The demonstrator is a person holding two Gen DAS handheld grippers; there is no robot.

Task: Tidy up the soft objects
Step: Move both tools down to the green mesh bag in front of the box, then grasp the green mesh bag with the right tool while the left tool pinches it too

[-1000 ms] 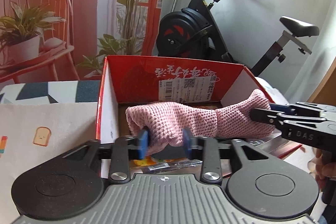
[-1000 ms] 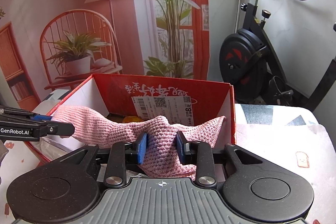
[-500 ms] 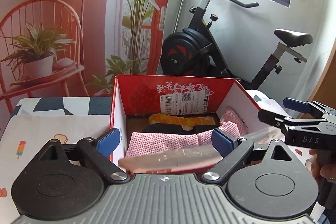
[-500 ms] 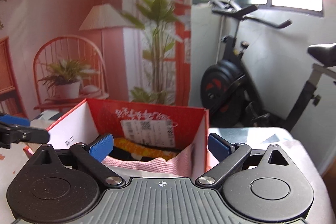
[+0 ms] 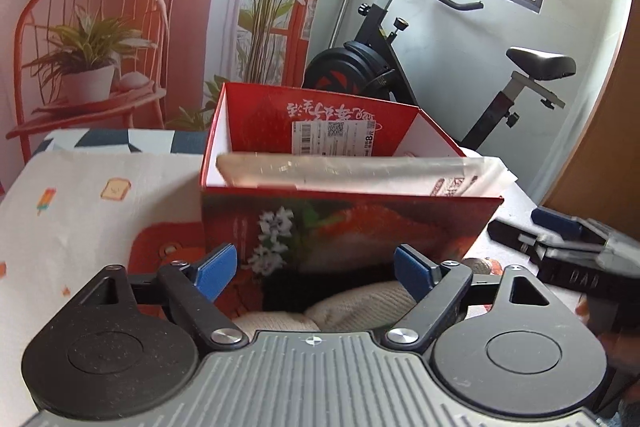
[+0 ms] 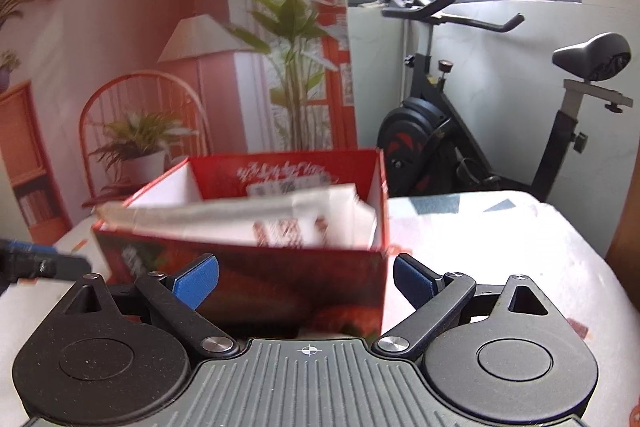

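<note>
Red box ahead | left tool spread, empty | right tool spread, empty

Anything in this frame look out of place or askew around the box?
One thing: a crinkled clear plastic package lies tilted across the open top of the red cardboard box, one end poking past the rim rather than down inside. Soft cream and orange items sit outside, against the box's front wall. Nothing looks spilled or damaged.

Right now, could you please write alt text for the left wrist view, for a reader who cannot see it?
An open left claw, holding nothing, points at a red cardboard box on a printed tablecloth, with cream and orange knitwear below it. The right claw enters at the right edge; an exercise bike stands behind.
</note>
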